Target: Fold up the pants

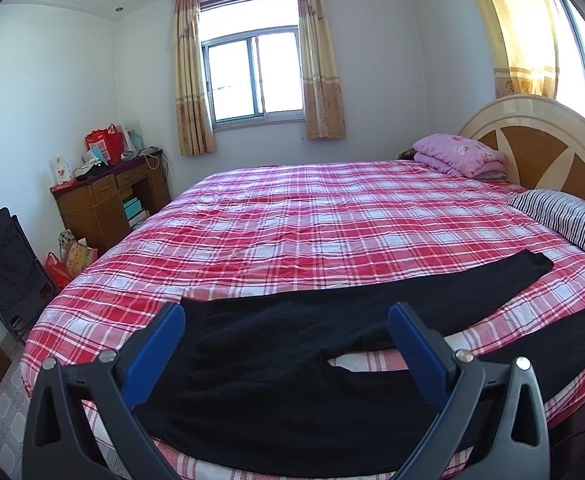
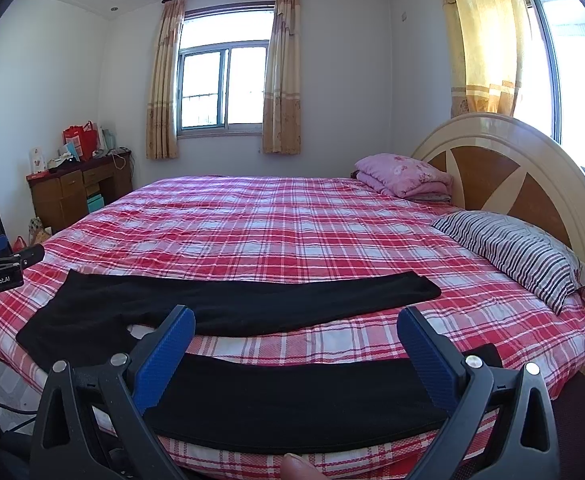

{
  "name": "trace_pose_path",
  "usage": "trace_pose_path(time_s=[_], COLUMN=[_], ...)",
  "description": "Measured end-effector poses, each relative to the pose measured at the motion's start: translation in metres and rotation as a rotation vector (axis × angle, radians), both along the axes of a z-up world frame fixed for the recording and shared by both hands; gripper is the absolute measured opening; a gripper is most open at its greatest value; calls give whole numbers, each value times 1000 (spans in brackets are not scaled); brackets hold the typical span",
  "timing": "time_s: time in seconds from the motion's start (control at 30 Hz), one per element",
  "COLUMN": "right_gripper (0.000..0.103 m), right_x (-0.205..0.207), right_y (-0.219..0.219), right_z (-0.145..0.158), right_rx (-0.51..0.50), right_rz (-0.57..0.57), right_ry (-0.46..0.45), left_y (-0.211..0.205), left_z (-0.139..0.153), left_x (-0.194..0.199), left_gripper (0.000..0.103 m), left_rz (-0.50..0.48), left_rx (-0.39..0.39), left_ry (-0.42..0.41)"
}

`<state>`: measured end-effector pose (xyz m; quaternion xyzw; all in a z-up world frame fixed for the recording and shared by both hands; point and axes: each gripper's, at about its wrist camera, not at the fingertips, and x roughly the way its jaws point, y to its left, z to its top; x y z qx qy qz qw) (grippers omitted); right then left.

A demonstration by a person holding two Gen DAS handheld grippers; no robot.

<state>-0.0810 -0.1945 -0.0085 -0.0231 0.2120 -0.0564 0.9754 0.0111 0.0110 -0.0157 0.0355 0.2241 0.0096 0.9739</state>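
Black pants (image 1: 292, 380) lie spread flat on the near edge of a round bed with a red plaid sheet (image 1: 312, 220). The waist is at the left and the two legs run to the right, splayed apart. In the right wrist view the far leg (image 2: 252, 300) and the near leg (image 2: 292, 396) show with a strip of sheet between them. My left gripper (image 1: 286, 316) is open, hovering above the waist and crotch area. My right gripper (image 2: 296, 320) is open above the near leg. Neither holds anything.
A striped pillow (image 2: 516, 256) and a folded pink quilt (image 2: 404, 178) lie by the round headboard (image 2: 512, 172) at the right. A wooden desk (image 1: 108, 204) with bags stands at the far left. A black folding chair (image 1: 4, 264) stands by the left wall.
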Motion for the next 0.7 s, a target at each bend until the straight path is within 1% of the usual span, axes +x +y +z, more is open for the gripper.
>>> trace_pose_path(time_s=[0.03, 0.23, 0.33, 0.37, 0.4, 0.47, 0.57, 0.7], right_gripper=[102, 102, 102, 102, 102, 102, 102, 100], right_x=[2, 7, 17, 22, 27, 36, 58, 93], right_y=[1, 4, -3, -7, -14, -34, -71, -123], right_z=[2, -8, -17, -20, -24, -31, -46, -59], right_rx=[-2, -13, -50, -63, -66, -37, 13, 77], right_rz=[0, -5, 19, 11, -7, -26, -91, -153], right_ry=[3, 17, 26, 38, 51, 63, 110, 198], left_y=[0, -1, 7, 12, 20, 36, 59, 86], left_z=[-1, -9, -16, -20, -25, -35, -52, -73], left_x=[1, 10, 25, 32, 44, 65, 95, 133], left_gripper=[103, 103, 103, 103, 103, 103, 103, 103], left_rz=[0, 1, 41, 58, 78, 110, 144, 187], left_rx=[1, 12, 39, 48, 57, 65, 69, 125], left_ry=[3, 27, 20, 24, 35, 61, 132, 198])
